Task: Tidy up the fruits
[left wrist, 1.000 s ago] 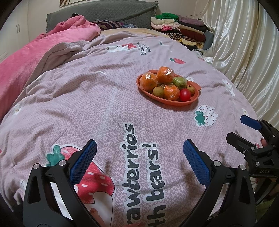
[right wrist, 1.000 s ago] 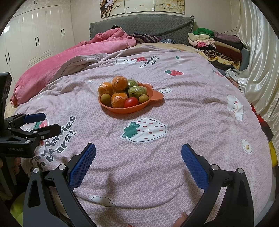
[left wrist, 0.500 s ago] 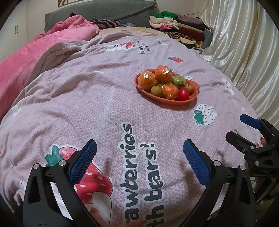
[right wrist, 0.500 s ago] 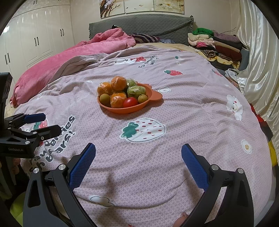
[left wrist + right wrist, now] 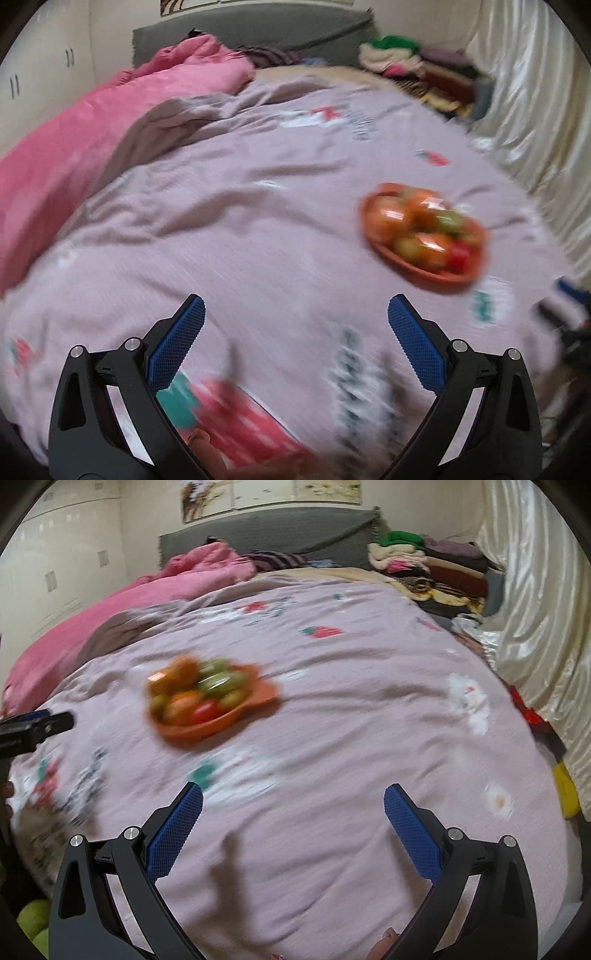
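Fingers of your left gripper [image 5: 295, 314] and right gripper [image 5: 293, 801] stand wide apart, holding nothing, above the pink bedspread [image 5: 351, 720]. Your orange bowl [image 5: 413, 267] of blurred fruits [image 5: 199, 690] rests on the bedspread, well ahead of both grippers.

Left gripper [image 5: 295, 321]: two matte black plastic fingers [image 5: 173, 343], angular, each with a triangular cut-out in the outer arm. Inner faces carry blue pads with a fine diamond-knurl texture. Two silver round-head screws sit at the joint on each side.
Right gripper [image 5: 293, 803]: same build; black fingers [image 5: 413, 827], blue textured pads, silver screws in pairs, triangular cut-outs.
Right wrist view also shows the left unit's black body at the frame's left edge, with a blue tip and small white lettering, too blurred to read
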The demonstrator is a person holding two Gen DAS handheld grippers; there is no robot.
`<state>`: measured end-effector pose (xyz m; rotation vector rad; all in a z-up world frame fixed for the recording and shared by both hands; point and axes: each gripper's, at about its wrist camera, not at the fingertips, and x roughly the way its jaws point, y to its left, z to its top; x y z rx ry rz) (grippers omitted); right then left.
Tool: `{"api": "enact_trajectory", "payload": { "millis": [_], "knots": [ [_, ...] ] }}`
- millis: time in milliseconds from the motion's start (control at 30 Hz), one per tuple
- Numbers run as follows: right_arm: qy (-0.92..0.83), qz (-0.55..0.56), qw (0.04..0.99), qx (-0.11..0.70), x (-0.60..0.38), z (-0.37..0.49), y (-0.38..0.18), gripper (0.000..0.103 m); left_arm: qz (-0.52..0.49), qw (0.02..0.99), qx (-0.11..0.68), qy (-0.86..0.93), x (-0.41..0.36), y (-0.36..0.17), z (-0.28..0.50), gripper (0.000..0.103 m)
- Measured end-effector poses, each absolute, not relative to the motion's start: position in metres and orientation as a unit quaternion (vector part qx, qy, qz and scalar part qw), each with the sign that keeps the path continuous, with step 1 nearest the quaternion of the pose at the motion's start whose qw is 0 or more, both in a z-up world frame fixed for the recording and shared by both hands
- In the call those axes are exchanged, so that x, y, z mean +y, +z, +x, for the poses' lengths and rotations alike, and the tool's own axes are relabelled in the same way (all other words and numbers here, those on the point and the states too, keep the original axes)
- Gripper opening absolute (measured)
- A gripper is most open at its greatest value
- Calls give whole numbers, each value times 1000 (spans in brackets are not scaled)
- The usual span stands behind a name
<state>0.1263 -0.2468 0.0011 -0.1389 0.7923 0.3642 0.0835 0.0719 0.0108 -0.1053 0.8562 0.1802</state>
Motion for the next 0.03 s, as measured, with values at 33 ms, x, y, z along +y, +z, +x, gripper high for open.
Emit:
{"api": "enact_trajectory", "payload": {
  "millis": [33],
  "knots": [
    [163,-70,905,386,-252,139,0,98,-44,902,419,92,80,8,94,93]
  ]
}}
